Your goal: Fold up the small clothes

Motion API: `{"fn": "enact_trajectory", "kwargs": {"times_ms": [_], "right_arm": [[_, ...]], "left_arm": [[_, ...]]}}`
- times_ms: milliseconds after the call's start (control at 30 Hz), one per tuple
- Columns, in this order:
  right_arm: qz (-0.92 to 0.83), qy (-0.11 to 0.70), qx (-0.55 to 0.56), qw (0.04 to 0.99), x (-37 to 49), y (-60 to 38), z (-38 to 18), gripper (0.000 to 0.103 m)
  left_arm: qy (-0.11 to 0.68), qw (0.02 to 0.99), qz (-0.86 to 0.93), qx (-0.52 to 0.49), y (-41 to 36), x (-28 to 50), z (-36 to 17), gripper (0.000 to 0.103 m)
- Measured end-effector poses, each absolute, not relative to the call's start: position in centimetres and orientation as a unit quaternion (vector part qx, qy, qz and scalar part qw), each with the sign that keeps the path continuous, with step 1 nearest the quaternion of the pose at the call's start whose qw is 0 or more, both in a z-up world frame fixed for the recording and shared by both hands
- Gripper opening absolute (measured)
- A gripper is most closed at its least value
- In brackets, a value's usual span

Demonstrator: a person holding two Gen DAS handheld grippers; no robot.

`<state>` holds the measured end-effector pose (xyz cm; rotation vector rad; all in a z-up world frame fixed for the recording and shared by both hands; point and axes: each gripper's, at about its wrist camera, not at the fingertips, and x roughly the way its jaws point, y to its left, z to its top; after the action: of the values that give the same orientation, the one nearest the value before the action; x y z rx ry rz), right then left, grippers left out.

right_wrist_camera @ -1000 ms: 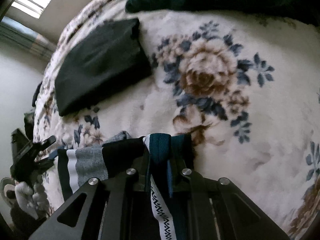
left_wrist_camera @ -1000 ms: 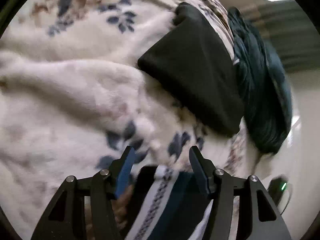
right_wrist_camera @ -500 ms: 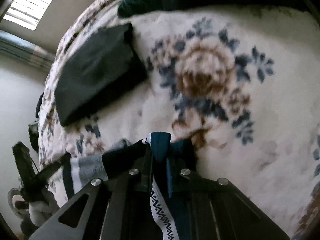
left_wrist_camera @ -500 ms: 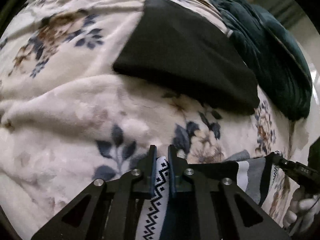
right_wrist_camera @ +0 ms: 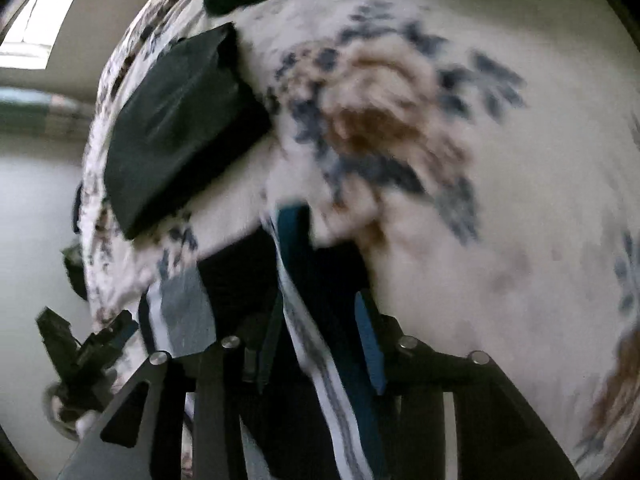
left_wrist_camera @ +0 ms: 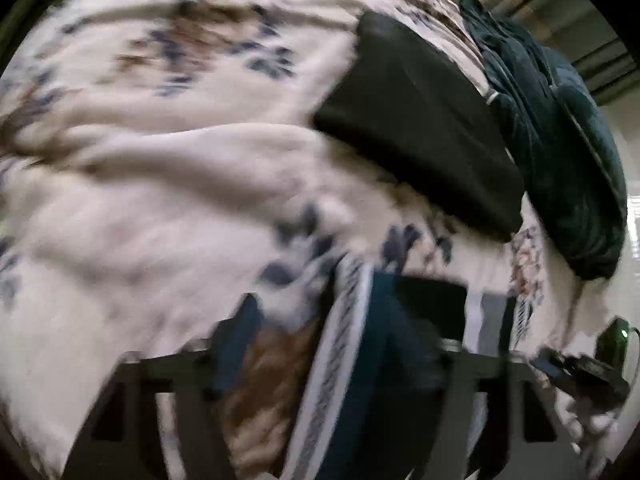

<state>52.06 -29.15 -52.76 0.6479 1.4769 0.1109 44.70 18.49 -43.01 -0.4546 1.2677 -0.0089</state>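
Note:
A small garment (left_wrist_camera: 372,344) with navy, black and grey panels and a white patterned band lies on the floral blanket, right under both grippers; it also shows in the right wrist view (right_wrist_camera: 316,320). My left gripper (left_wrist_camera: 340,320) is open, its fingers spread either side of the band. My right gripper (right_wrist_camera: 320,328) is open too, with the band lying loose between its fingers. Both views are blurred by motion. Each gripper shows small at the edge of the other's view.
A folded black garment (left_wrist_camera: 416,120) lies on the blanket (left_wrist_camera: 160,200) beyond the small one, also in the right wrist view (right_wrist_camera: 176,128). A dark green pile of cloth (left_wrist_camera: 560,140) lies behind it at the bed's edge.
Half a second ago both grippers were shut on the garment's band. Now both have opened and let it go onto the blanket.

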Motion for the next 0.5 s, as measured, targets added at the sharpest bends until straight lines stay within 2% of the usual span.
{"fn": "enact_trajectory", "kwargs": {"times_ms": [133,300,333,367,500], "right_arm": [[0.041,0.694,0.319,0.644,45.9,-29.8,-54.0,0.04],[0.017,0.733,0.358,0.578,40.7,-28.6,-58.8,0.038],[0.008,0.725,0.372,0.579,40.1,-28.7,-58.9,0.015],[-0.003,0.709,0.383,0.592,39.3,-28.9,-58.2,0.007],[-0.011,0.684,0.34,0.645,38.3,-29.2,-54.2,0.006]], "left_arm": [[0.589,0.784,0.052,-0.192,19.0,38.1,-42.2,0.075],[0.621,0.751,0.087,-0.208,17.6,31.4,-43.9,0.075],[0.626,0.743,0.097,-0.215,17.3,30.1,-44.1,0.075],[0.627,0.738,0.1,-0.227,17.0,29.0,-44.0,0.075],[0.628,0.72,0.085,-0.283,14.5,26.1,-44.0,0.075]]}}
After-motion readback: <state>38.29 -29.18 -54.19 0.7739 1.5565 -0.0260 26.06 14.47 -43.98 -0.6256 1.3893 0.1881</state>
